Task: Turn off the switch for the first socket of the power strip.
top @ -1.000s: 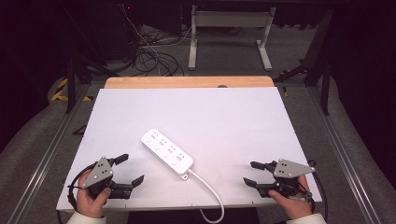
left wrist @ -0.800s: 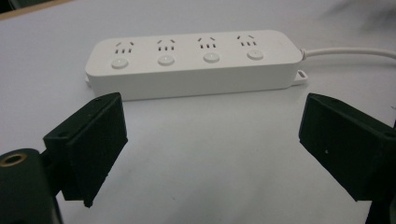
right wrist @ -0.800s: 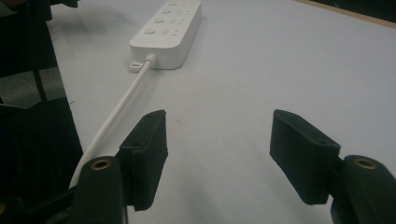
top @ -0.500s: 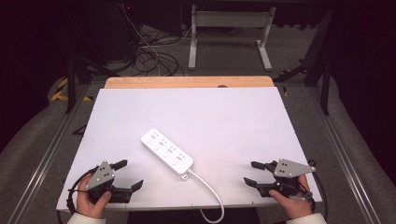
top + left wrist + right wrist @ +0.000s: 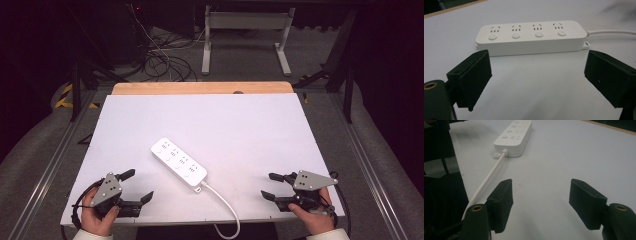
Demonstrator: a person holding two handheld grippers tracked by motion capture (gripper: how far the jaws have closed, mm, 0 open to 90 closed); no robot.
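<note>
left claw [image 5: 138, 186] wide open, empty, near-left | right claw [image 5: 270, 186] wide open, empty, near-right | white four-socket plastic power strip [image 5: 178, 162] lies between, untouched, on white table [image 5: 240, 125]

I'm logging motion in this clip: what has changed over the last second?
The left tongs drifted slightly toward the near table edge and turned a little, open and empty. The right tongs, the white four-socket plastic power strip and its white cord stayed put.

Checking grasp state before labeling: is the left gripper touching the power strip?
Apart. In the left gripper view, bare table lies between the open left gripper and the power strip; the high view shows the same gap.
</note>
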